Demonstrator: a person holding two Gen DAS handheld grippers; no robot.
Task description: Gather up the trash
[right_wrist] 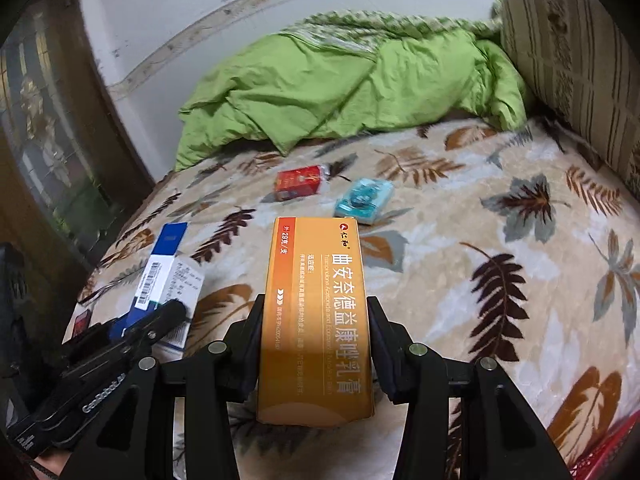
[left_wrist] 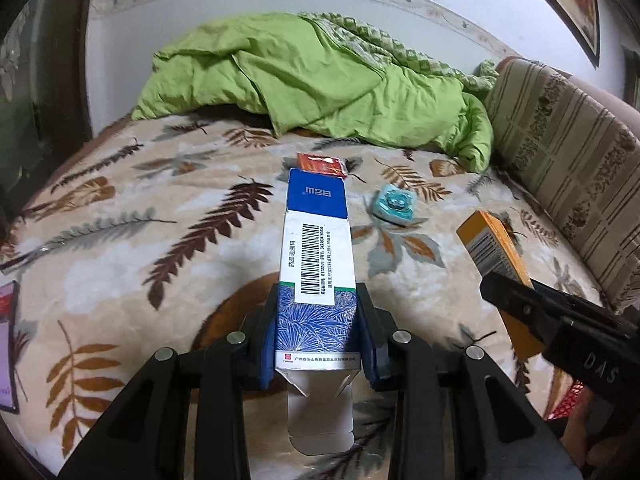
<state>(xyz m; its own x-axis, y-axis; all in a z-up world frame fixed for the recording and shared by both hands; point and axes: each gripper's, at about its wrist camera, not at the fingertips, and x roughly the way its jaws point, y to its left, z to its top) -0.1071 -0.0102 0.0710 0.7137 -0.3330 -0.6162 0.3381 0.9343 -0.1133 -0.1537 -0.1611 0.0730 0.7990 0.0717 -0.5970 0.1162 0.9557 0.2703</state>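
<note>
Left gripper (left_wrist: 318,332) clamps a blue-and-white cardboard box (left_wrist: 316,256); right gripper (right_wrist: 316,344) clamps an orange cardboard box (right_wrist: 316,320), both above the leaf-patterned blanket (right_wrist: 460,240).

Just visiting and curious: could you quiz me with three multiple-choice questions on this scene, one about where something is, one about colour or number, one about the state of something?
1. Where does the teal packet lie?
A. on the leaf-patterned blanket
B. on the green quilt
C. between the fingers

2. What colour is the box in the right gripper?
A. green
B. orange
C. white

3. What state is the near end of the blue and white box in?
A. taped shut
C. crushed flat
B. open, flap hanging out

Answers:
1 A, it rests on the blanket beside the red packet.
2 B, the orange box sits between its fingers.
3 B, its flap sticks out behind the left gripper.
</note>
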